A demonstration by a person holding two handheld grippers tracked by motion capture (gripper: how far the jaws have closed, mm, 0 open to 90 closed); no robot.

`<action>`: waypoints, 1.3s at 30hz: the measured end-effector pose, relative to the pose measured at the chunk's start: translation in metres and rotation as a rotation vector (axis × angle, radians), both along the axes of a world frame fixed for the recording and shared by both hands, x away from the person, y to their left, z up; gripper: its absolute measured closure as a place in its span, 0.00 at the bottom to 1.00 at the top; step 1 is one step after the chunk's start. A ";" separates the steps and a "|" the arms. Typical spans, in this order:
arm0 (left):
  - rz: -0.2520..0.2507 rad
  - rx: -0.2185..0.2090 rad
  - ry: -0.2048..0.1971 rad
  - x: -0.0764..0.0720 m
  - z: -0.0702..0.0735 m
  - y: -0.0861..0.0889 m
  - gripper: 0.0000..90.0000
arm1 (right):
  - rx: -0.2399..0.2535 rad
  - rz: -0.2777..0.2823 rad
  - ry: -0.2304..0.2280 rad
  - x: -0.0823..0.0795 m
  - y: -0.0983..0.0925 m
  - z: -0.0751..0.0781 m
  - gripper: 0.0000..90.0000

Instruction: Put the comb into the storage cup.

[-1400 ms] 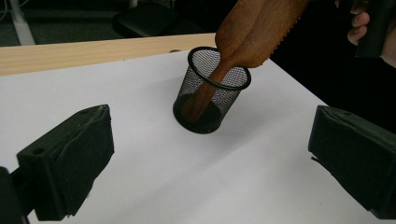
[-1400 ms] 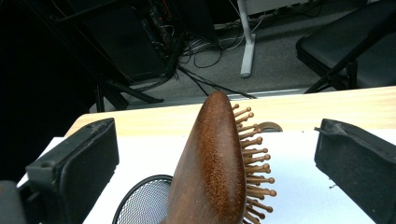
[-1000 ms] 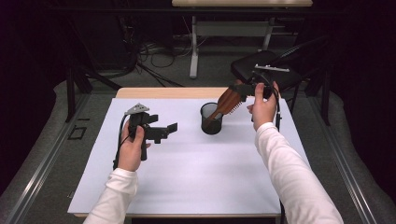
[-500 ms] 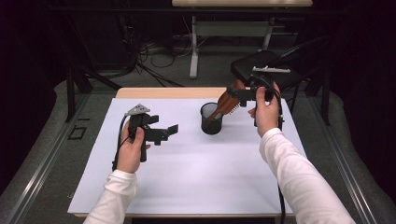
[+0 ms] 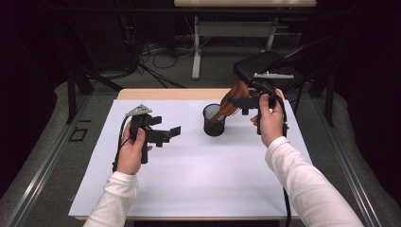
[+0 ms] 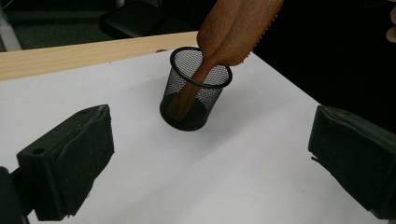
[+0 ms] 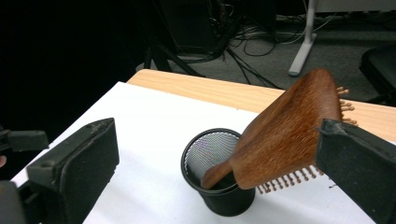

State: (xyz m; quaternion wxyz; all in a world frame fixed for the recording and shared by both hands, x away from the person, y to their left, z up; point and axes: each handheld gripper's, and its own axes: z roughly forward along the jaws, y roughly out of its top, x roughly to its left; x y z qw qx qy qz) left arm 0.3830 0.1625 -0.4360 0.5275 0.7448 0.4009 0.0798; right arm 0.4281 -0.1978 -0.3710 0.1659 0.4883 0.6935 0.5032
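A black mesh cup [image 5: 213, 126] stands on the white tabletop [image 5: 213, 184], right of the middle. A brown wooden hairbrush [image 5: 227, 109] leans in it, handle down and paddle head tilted up to the right. My right gripper [image 5: 237, 101] is held at the brush's head. In the right gripper view its jaws stand wide apart, with the brush [image 7: 289, 126] against the right jaw and the cup [image 7: 224, 200] below. My left gripper [image 5: 168, 134] hovers open left of the cup, facing it. The left gripper view shows the cup [image 6: 187, 112] and brush [image 6: 233, 28] ahead of its jaws.
A bare wooden strip [image 5: 165, 93] runs along the table's far edge. A black chair [image 5: 265, 66] stands just behind the table's right rear corner, with cables on the floor beyond. The white surface stretches wide in front of both hands.
My right hand has drawn back slightly toward the person. The brush stays leaning in the cup, and the left gripper has held still.
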 end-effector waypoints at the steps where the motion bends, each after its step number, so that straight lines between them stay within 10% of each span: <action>1: -0.002 0.001 0.000 0.000 0.000 0.000 0.00 | 0.001 0.004 0.000 -0.001 0.000 0.000 0.00; 39: -0.007 0.004 0.011 -0.001 0.004 0.009 0.00 | 0.020 0.104 -0.006 -0.046 -0.013 -0.039 0.00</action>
